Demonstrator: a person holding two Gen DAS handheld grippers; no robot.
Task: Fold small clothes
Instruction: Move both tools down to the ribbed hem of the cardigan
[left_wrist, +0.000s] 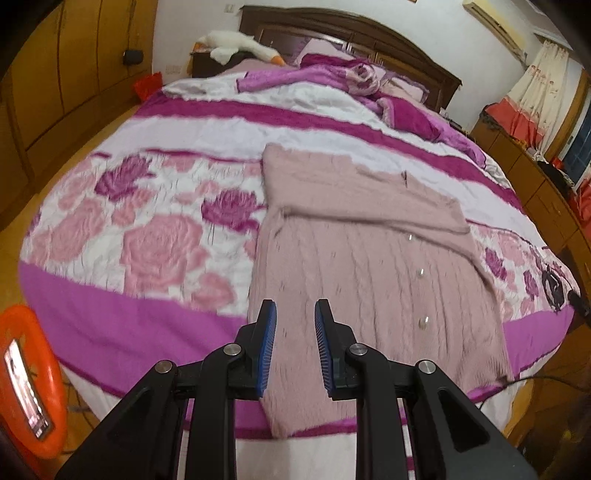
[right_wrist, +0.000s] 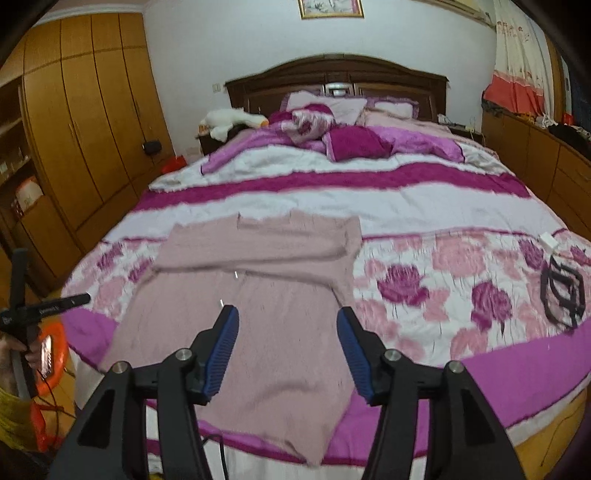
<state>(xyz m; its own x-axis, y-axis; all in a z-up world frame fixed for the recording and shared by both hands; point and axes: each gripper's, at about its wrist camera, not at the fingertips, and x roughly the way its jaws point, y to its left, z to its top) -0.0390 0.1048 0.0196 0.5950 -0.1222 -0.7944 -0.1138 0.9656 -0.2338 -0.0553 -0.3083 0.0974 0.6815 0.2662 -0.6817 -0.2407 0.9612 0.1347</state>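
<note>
A pale pink knitted cardigan (left_wrist: 369, 266) with small buttons lies flat on the bed, its sleeves folded across the upper part and its hem at the near edge. It also shows in the right wrist view (right_wrist: 273, 317). My left gripper (left_wrist: 295, 314) hovers open and empty above the cardigan's lower left part. My right gripper (right_wrist: 288, 317) hovers wide open and empty above the cardigan's lower part. The left gripper's body (right_wrist: 44, 306) shows at the far left of the right wrist view.
The bed has a pink and purple rose quilt (left_wrist: 147, 229). Crumpled purple blankets (right_wrist: 354, 140) and pillows lie by the headboard. A black object (right_wrist: 563, 291) lies on the quilt at right. An orange heater (left_wrist: 29, 384) stands on the floor at left. Wooden wardrobes (right_wrist: 81, 122) line the left wall.
</note>
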